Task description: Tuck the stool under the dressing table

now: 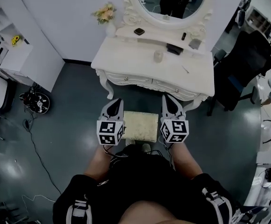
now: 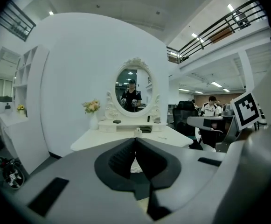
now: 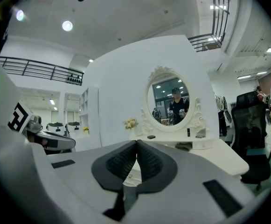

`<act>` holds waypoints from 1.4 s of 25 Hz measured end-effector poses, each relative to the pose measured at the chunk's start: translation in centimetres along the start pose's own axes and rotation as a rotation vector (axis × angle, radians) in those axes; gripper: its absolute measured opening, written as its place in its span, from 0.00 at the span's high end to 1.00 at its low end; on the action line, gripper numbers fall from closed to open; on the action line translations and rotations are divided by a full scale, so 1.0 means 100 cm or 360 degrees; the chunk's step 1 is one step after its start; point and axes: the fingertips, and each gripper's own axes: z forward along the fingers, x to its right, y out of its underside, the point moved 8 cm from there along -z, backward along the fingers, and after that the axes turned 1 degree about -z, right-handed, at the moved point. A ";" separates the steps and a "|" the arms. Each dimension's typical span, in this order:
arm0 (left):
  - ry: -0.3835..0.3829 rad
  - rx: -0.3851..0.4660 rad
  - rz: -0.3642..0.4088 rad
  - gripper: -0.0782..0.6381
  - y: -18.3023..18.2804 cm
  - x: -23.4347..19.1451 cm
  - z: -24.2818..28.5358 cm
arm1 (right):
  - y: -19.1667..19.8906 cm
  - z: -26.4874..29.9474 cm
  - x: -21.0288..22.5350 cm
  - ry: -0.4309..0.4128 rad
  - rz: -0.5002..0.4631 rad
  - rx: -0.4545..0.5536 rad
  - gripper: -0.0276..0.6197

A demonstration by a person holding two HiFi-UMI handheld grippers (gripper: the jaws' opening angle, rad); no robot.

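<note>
Stool [image 1: 141, 126] stands on the floor just in front of the table [image 1: 126, 59], square to the kneehole. Its whole seat shows, so it is not under the top.

Left hand-held gripper [image 1: 118, 100] sits at the seat's left side and right hand-held gripper [image 1: 167, 97] at its right. In both gripper views the jaws are together at the tips with nothing between them.

Risks:
- Closed jaws give no hold on the seat. A shove from one side alone would likely skew the stool into a curved table leg [image 1: 105, 85].
- Tips could slide off the padded edge.
- A hard bump against the table may rattle the cup [image 1: 158, 56] and other small items on top.

Hard to read:
- Stool legs are hidden beneath the seat, and its near edge is lost behind the person's body.
- Cannot tell whether either hand-held gripper touches the seat.
- Kneehole depth is covered by the tabletop.
- The gripper views show only a pale sliver below the jaws.
</note>
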 end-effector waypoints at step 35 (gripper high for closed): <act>0.0189 -0.1200 -0.0195 0.58 0.282 -0.080 0.078 | 0.286 0.040 0.075 0.0041 0.0367 -0.1198 0.65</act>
